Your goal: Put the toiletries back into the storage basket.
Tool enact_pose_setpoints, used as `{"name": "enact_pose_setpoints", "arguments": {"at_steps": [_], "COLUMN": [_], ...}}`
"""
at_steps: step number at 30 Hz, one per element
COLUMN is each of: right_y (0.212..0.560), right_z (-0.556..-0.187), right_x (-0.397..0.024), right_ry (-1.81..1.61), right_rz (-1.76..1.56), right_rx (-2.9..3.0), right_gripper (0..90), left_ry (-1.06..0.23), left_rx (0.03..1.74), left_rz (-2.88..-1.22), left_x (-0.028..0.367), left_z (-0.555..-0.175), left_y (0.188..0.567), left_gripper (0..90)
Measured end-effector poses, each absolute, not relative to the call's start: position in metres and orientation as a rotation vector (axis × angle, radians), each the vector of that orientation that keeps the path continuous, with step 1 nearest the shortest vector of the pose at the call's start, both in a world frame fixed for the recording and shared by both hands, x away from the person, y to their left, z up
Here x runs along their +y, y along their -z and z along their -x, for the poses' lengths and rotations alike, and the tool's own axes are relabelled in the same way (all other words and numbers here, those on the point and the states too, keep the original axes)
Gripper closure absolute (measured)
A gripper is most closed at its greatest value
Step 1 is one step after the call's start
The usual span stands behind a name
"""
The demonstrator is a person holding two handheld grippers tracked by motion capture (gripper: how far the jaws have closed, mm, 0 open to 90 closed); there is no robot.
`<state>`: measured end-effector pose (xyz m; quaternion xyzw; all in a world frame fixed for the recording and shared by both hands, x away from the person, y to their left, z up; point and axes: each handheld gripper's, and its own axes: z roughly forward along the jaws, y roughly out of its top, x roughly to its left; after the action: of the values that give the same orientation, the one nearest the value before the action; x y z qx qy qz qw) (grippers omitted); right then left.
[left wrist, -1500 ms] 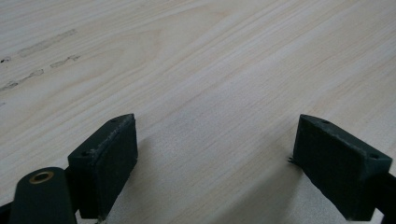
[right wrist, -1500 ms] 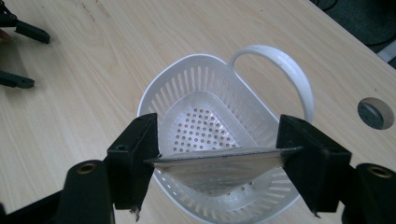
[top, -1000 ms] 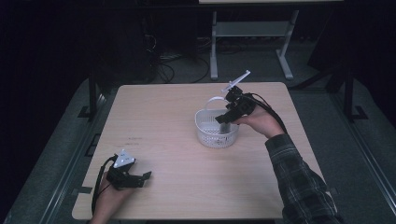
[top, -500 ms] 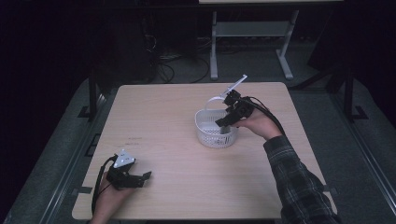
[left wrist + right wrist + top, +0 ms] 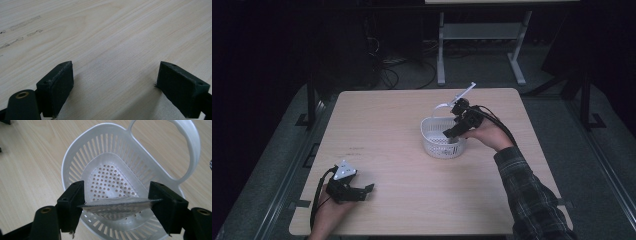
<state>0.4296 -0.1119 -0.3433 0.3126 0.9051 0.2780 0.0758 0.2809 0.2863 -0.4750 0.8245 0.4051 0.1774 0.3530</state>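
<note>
White plastic basket [image 5: 443, 137] sits right of centre on the pale wood-grain table [image 5: 402, 125], slotted walls, round holes punched thru the floor, loop handle [image 5: 186, 150] at the far rim. Right gripper [image 5: 451, 131] is tipped down over the basket's near-right rim, hand [image 5: 487, 135] behind it, plaid sleeve [image 5: 532, 195] trailing to the bottom edge.

Right gripper view: black blocky jaws stand fairly wide and clamp a thin flat metal piece [image 5: 117, 203] edge-on betw. them, grey w/ a dull shine, ends touching both pads. It hangs level, straight above the basket's perforated floor, inside the rim line. What the piece is exactly, can't tell; it looks perforated or mirrors the holes below.

High view gives none of that: the piece is too small to make out there. It does give a thin white stick [image 5: 466, 92] poking up and away from the gripper's back.

Left gripper [image 5: 364, 190] lies low at the near-left corner of the table, grey three-cornered plate on top, well apart from the basket. Left gripper view: jaws spread wide, nothing betw. them, bare wood w/ a few faint smudges at upper left.
</note>
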Motion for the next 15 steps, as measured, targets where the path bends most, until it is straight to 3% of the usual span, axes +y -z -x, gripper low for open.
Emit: {"name": "enact_pose_setpoints", "arguments": {"at_steps": [3, 7, 15], "right_y": [0.344, 0.344, 0.341], "right_z": [-0.430, -0.428, -0.418], "right_x": [-0.112, -0.113, -0.127], "right_ry": [-0.848, -0.858, -0.898], "right_rz": [-0.956, -0.965, -0.983], "right_rx": [2.721, 2.706, 2.673], "right_gripper": [19.1, 14.7, 13.8], "left_ry": [-0.459, -0.459, -0.459], "left_rx": [1.048, 1.047, 1.048], "left_rz": [-2.132, -2.135, -2.134], "left_x": [0.286, 0.286, 0.286], "left_z": [-0.281, -0.281, -0.281], "left_y": [0.475, 0.475, 0.475], "left_gripper": [13.2, 13.1, 13.2]}}
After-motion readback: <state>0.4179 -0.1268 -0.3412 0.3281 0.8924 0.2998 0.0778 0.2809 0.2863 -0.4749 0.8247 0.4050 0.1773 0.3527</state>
